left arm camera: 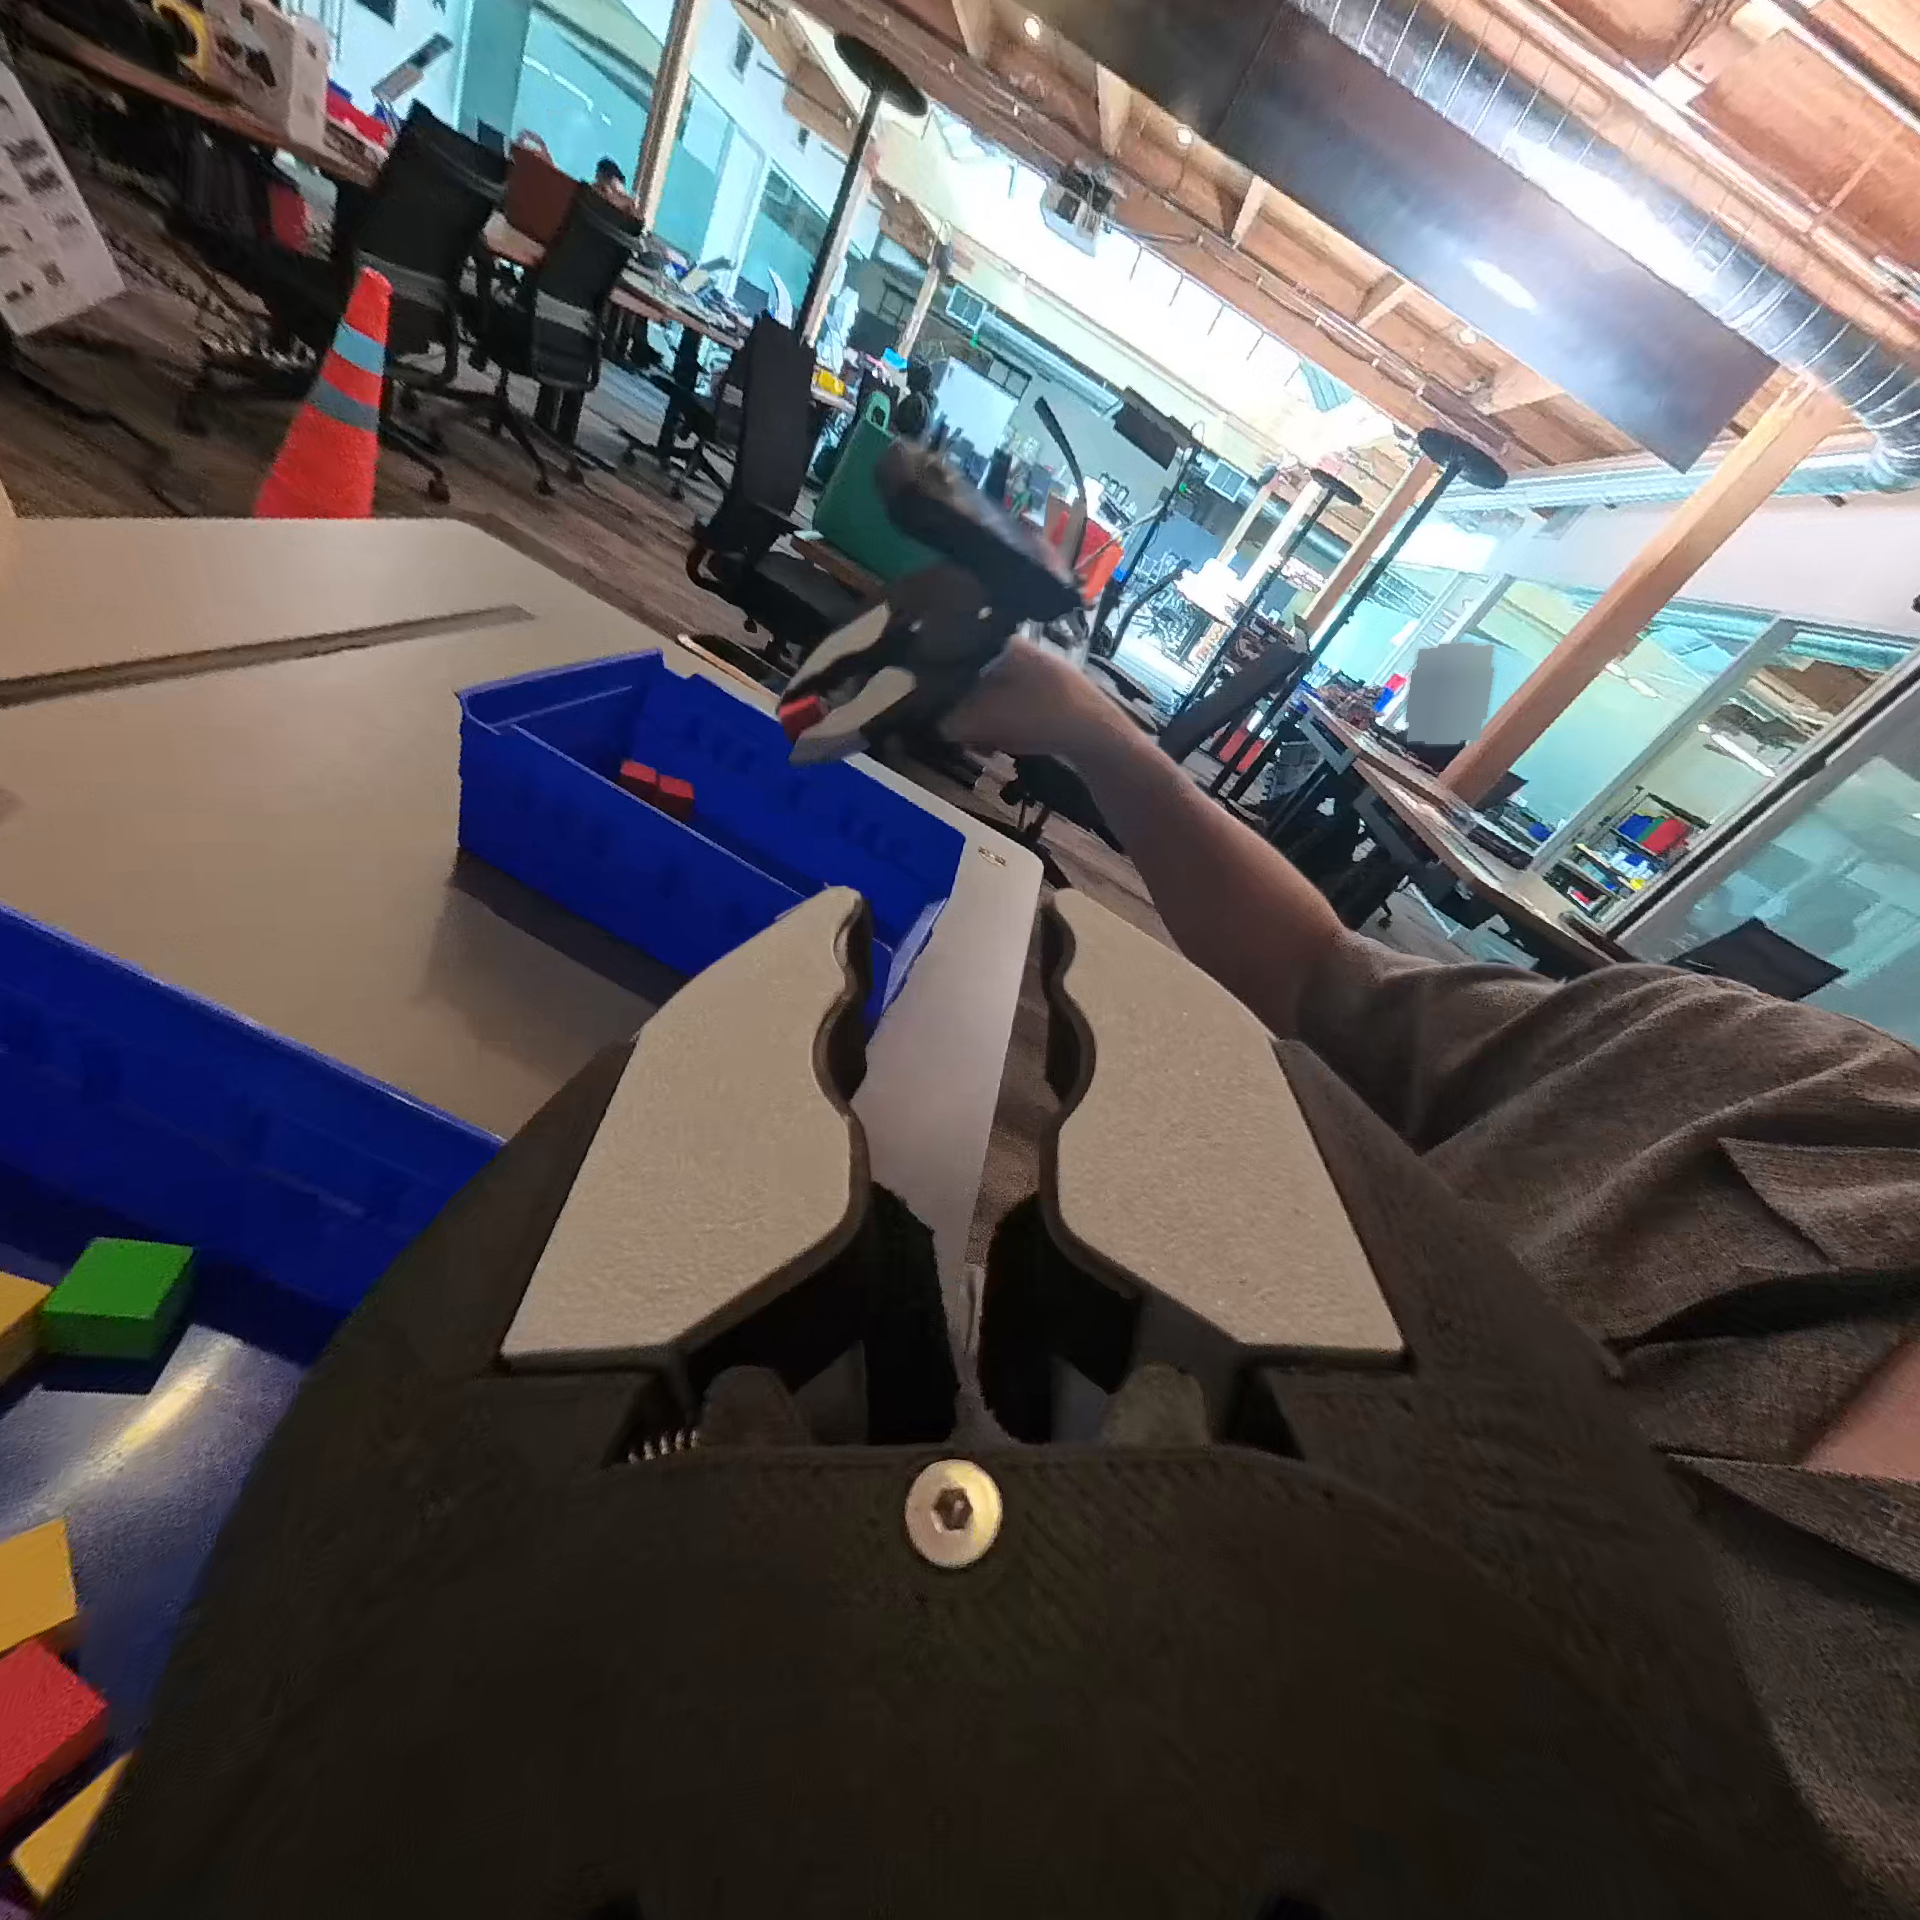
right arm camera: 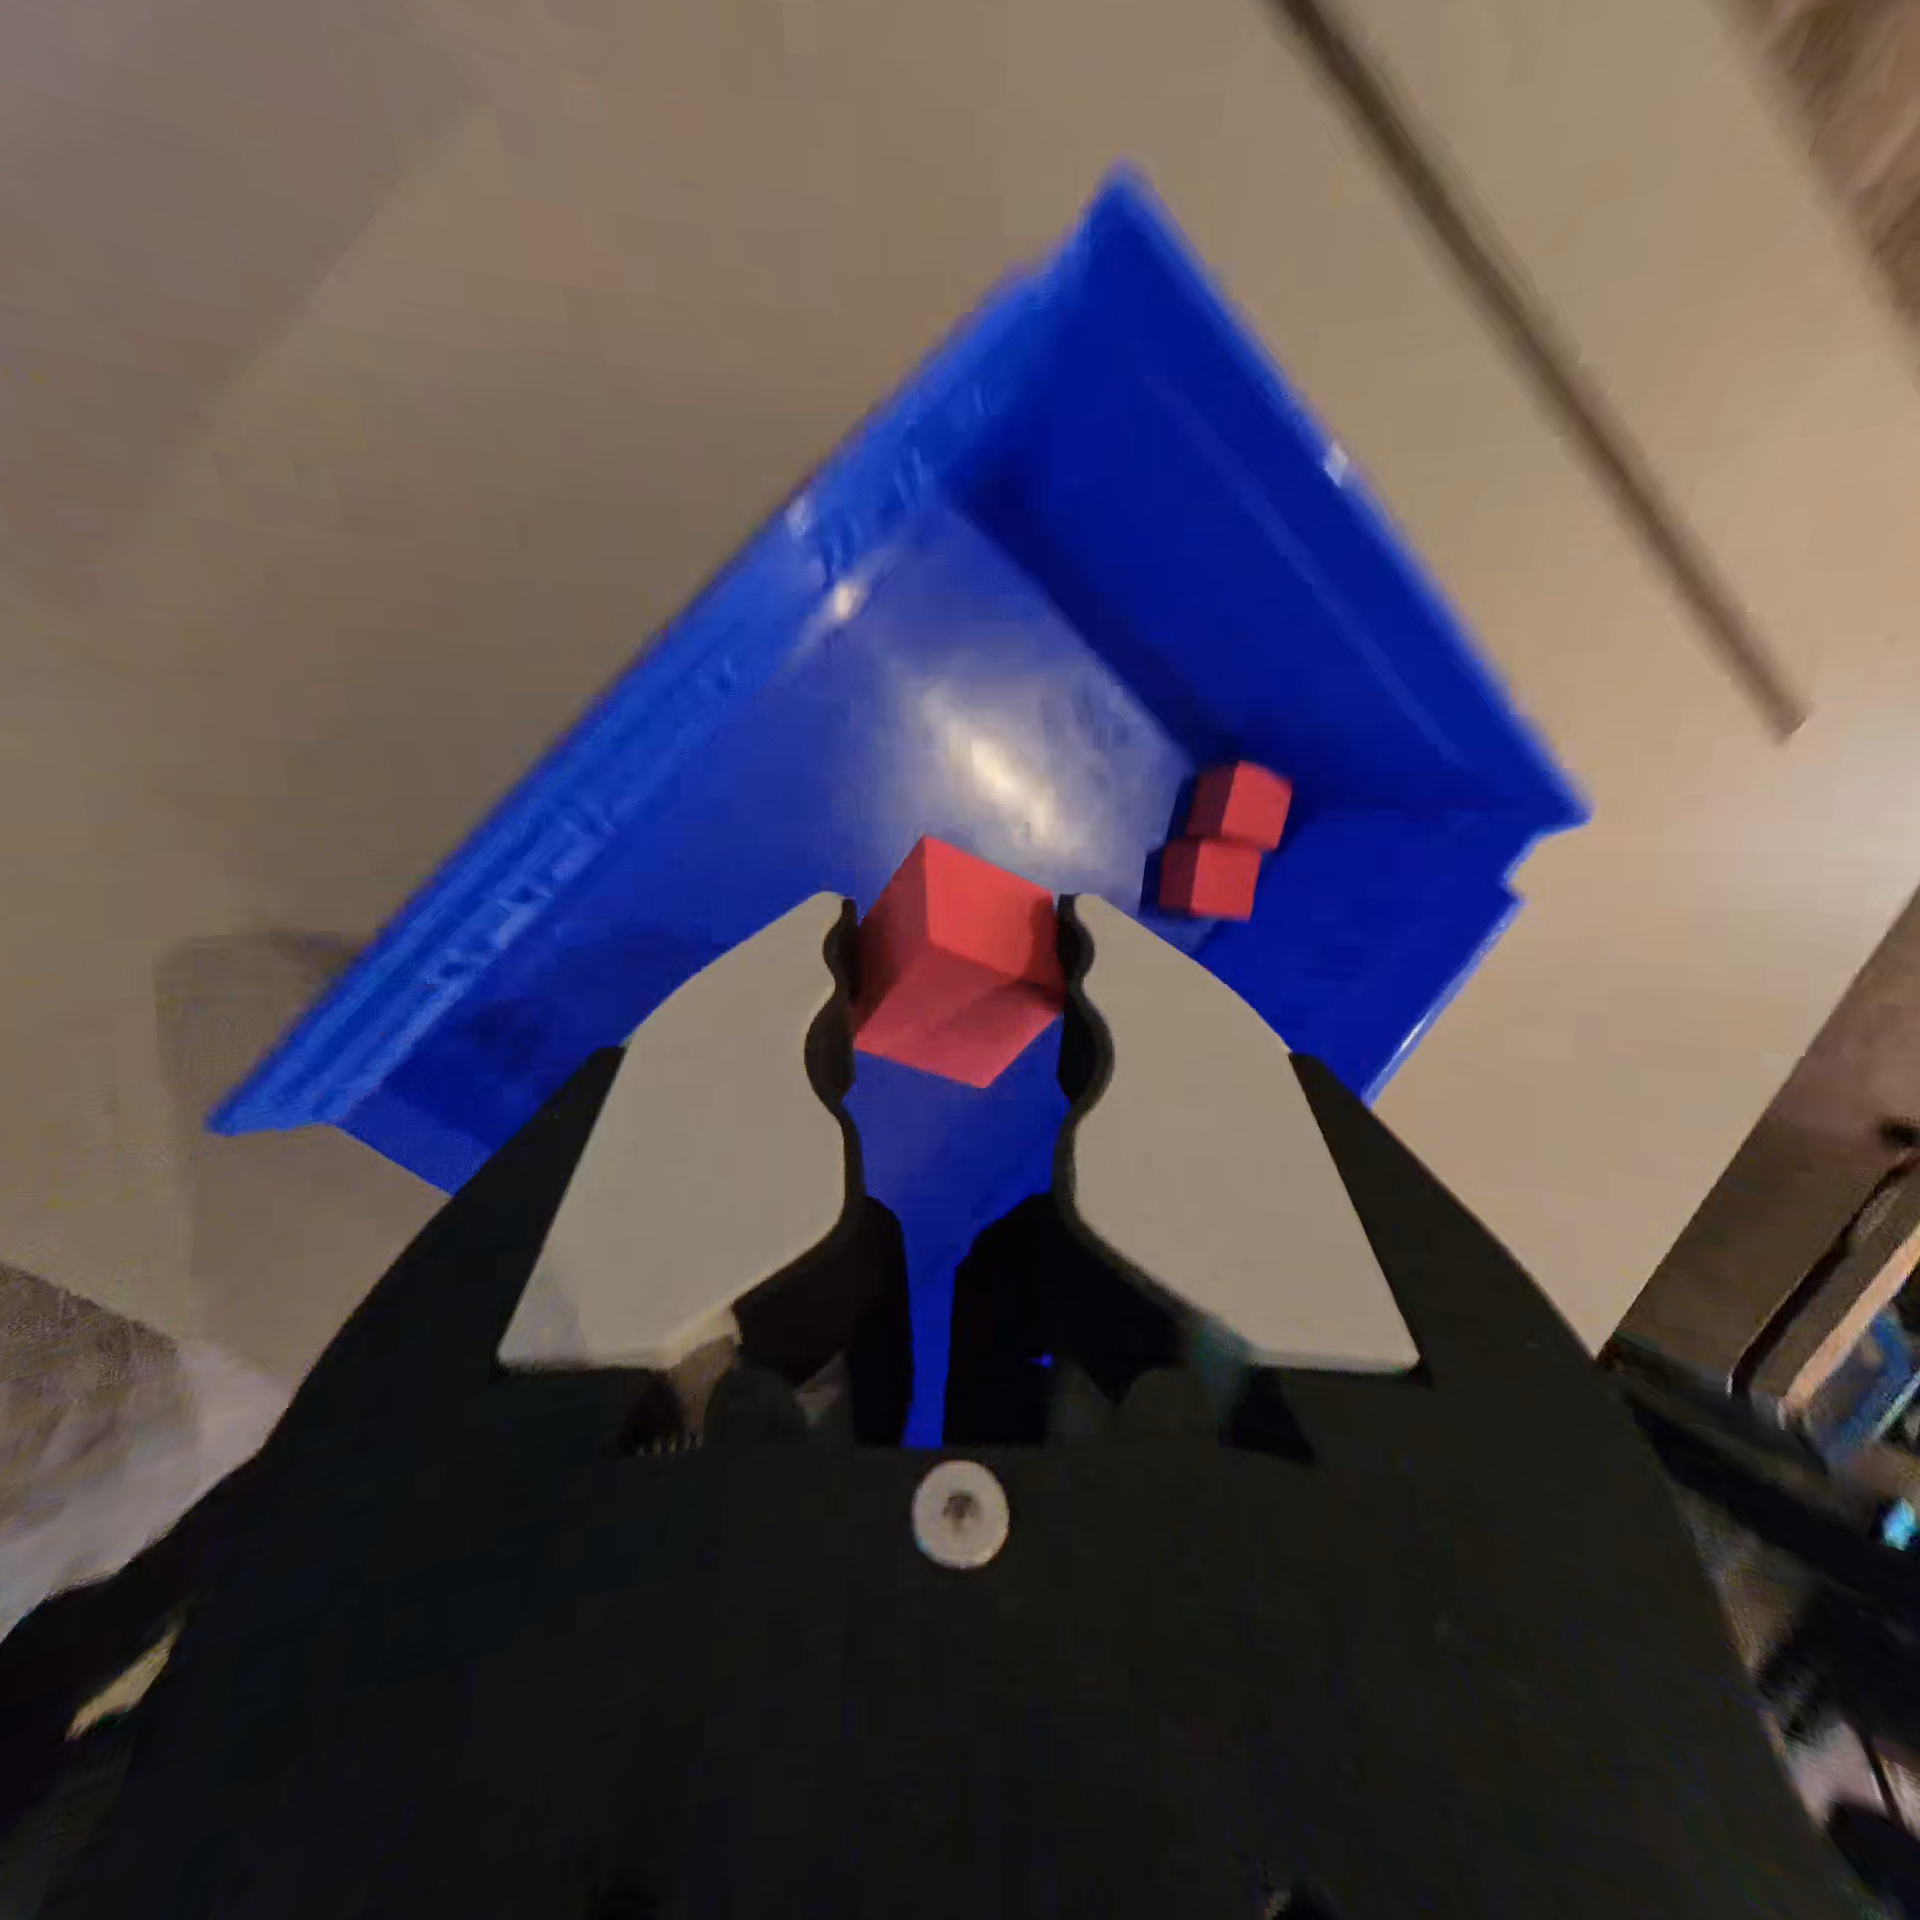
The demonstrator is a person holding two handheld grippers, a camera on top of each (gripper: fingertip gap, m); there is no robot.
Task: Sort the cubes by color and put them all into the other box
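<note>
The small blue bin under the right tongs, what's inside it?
Inside the small blue bin, two red cubes sit touching near one wall. The right tongs hold a third red cube above it; they cover part of the floor, so anything there is hidden.

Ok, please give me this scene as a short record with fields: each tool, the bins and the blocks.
left tool: open, empty, above the table edge
right tool: shut on a red block, above the small blue bin
small blue bin: two red blocks inside
large blue bin: green block, yellow and red blocks
</note>
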